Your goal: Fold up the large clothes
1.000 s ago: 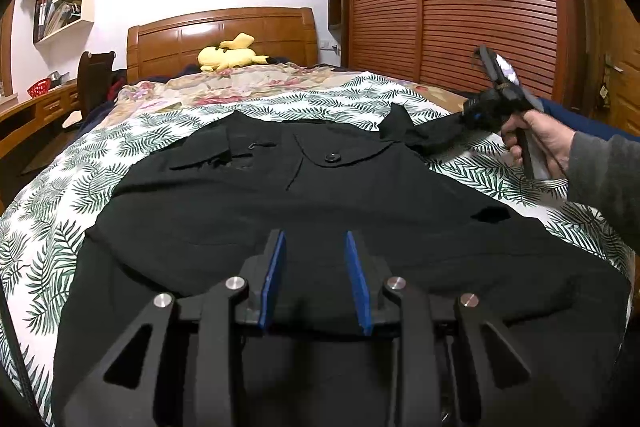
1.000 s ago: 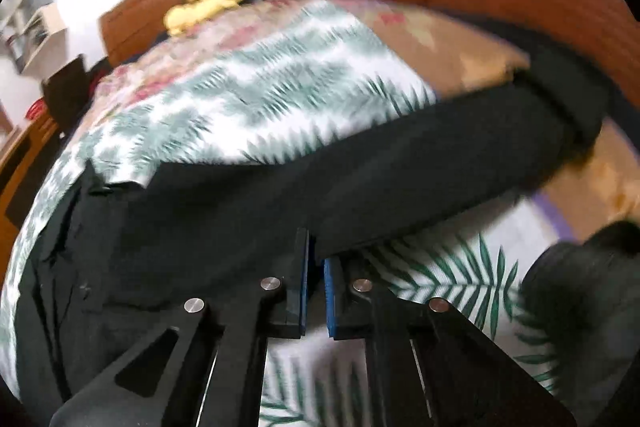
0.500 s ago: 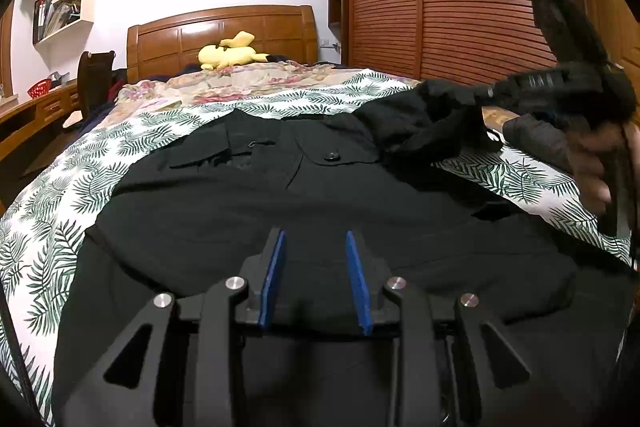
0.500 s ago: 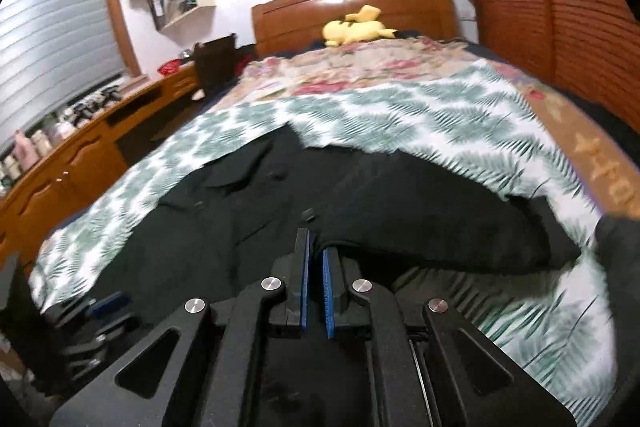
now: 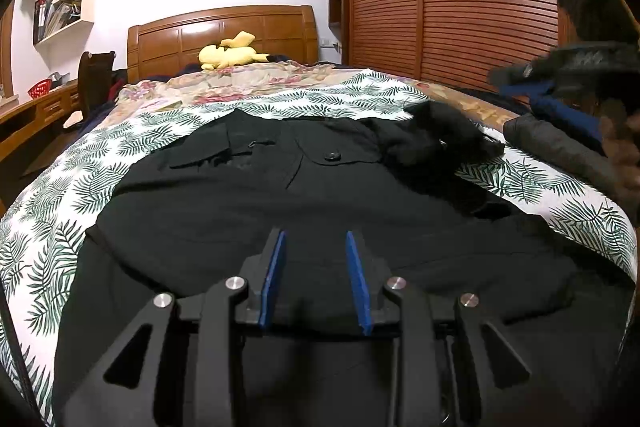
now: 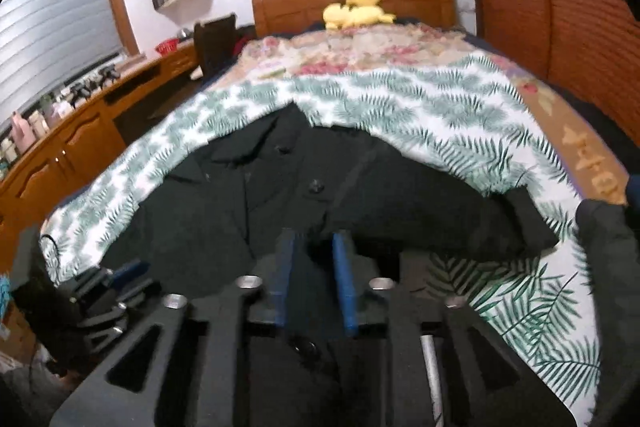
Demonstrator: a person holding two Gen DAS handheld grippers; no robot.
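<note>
**A:** Where is the garment, taking the wooden headboard (image 5: 224,31) as the landmark?

**B:** A black button-front coat (image 5: 280,195) lies face up on the bed's fern-print cover (image 5: 60,187). Its collar is the end nearest the headboard and its hem is the end farthest from it, so its long axis runs straight away from the headboard. One sleeve (image 5: 436,143) is bunched in a heap across the chest on the wardrobe side, partly spilling off the coat body.

**A:** And the claws?

**B:** The left claw (image 5: 315,279) hovers over the hem end, far from the headboard, pointing up the coat toward the collar. Its blue pads stand apart with nothing between them. The right claw (image 6: 314,283) sits above the coat front, toward the wardrobe side, and its jaws are opening. Black cloth lies under the gap, but the pads do not press on it.

**A:** Which hand is nearer the sleeve?

**B:** The right one, I judge; the heap lies just ahead of it, on the headboard side. The left is well apart from it, at the hem. Flattening that sleeve along the coat's length looks like the next job.
</note>
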